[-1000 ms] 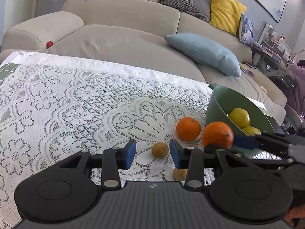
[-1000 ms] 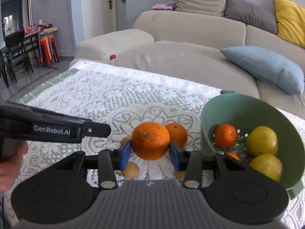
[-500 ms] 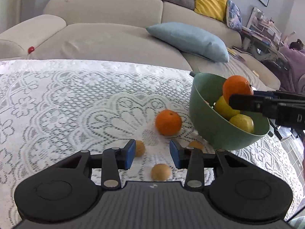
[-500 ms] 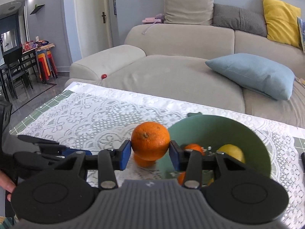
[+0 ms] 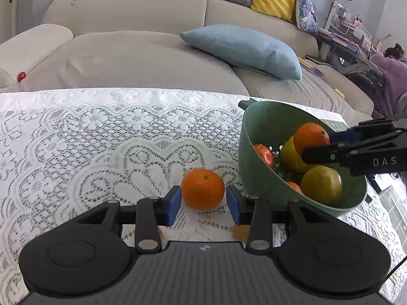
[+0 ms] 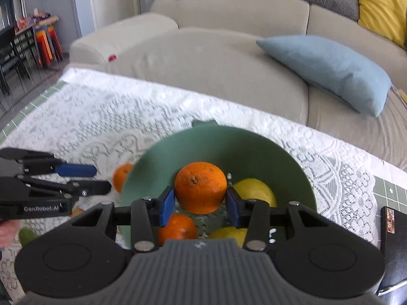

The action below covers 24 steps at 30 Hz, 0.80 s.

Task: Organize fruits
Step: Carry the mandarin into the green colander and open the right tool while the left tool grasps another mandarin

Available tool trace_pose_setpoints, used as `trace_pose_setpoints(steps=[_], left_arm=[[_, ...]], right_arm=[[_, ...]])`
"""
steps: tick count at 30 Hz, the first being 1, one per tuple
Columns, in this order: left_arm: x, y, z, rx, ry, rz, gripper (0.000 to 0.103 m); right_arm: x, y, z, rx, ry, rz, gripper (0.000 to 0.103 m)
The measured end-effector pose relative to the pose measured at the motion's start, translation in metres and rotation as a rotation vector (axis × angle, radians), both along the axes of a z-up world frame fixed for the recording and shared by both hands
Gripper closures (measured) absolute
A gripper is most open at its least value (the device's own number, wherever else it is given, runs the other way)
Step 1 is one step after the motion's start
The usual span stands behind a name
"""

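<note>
Now right gripper [image 6: 200,201] grasping orange [image 6: 200,186] above green bowl [image 6: 292,162]. Left gripper [image 5: 203,204] fingers spread, second orange [image 5: 203,188] on lace tablecloth [image 5: 76,139] between them, not squeezed.

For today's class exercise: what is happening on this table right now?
A person is sorting fruit with two handheld tools. The right tool holds a round orange over the green plastic bowl, not yet released. The left tool is open around another orange lying on the white lace tablecloth.
</note>
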State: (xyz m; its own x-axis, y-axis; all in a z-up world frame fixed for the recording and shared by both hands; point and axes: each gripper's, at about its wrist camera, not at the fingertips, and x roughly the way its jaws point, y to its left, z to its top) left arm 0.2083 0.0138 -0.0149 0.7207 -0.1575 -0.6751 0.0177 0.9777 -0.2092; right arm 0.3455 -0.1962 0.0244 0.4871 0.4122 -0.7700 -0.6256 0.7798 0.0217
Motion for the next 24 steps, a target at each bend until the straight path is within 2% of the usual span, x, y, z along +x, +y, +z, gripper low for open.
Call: trace_pose_setpoints(steps=[8,11,24], left_arm=[[0.018,-0.003,-0.014,0.012,0.049,-0.019,0.056],[0.020,-0.005,-0.015,0.025,0.046,-0.018,0.053],[0.030,-0.013,-0.019,0.097,0.047,-0.018,0.048]], right_arm=[[0.010,0.005,-0.008,-0.012,0.094,0.052,0.062],[0.012,0.010,-0.014,-0.037,0.119,0.068,0.062],[0.031,0.013,-0.031,-0.107,0.196,-0.007,0.062]])
